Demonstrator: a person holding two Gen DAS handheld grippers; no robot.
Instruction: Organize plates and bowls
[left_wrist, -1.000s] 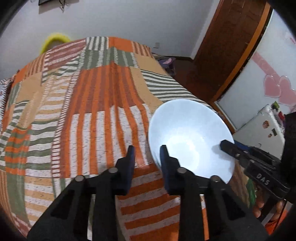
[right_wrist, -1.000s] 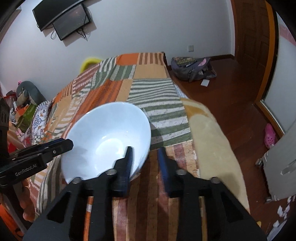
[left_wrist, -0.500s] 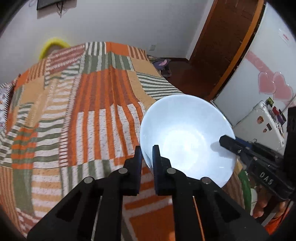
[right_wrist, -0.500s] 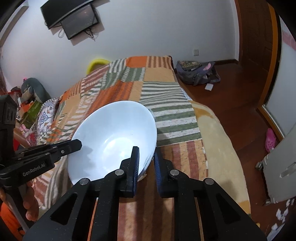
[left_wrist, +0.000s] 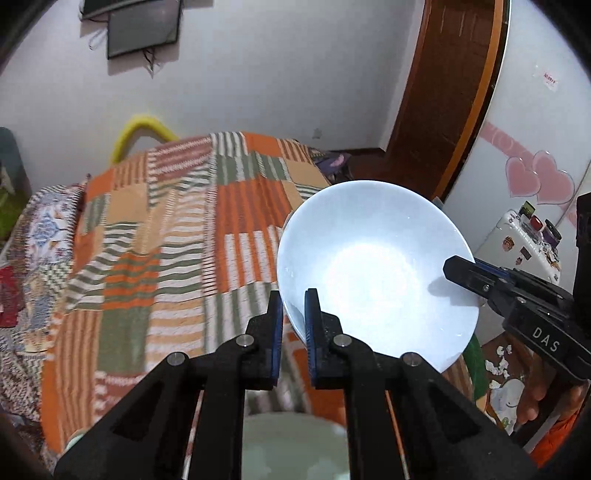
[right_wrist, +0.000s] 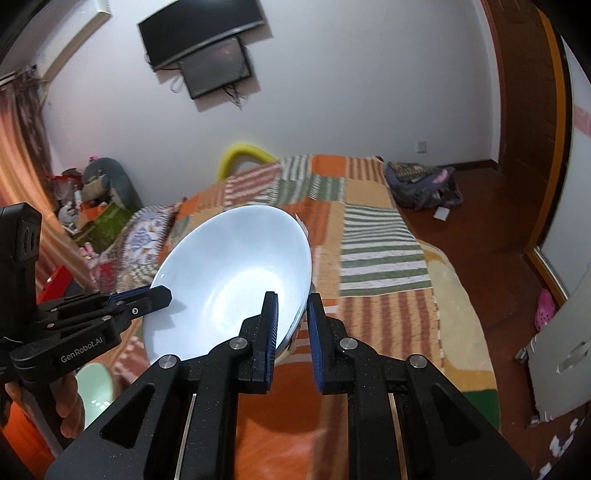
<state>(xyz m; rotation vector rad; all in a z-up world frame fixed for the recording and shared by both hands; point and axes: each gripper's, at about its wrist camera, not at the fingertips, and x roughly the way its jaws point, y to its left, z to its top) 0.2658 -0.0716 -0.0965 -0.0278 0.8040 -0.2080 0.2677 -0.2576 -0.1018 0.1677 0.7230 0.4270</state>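
Left claw (left_wrist: 293, 306) pinched tight on the near-left rim of the white bowl (left_wrist: 376, 280). Right claw (right_wrist: 291, 314) clamped on the opposite rim, bowl wall between its pads. Bowl is off the bed (left_wrist: 177, 236), tilted, carried by both claws above the striped bedspread. Pale green bowl (right_wrist: 96, 387) sits low, just under the left claw. Bed surface ahead is open; bed's right edge drops to wood floor (right_wrist: 491, 229), bag (right_wrist: 421, 182) lying there.
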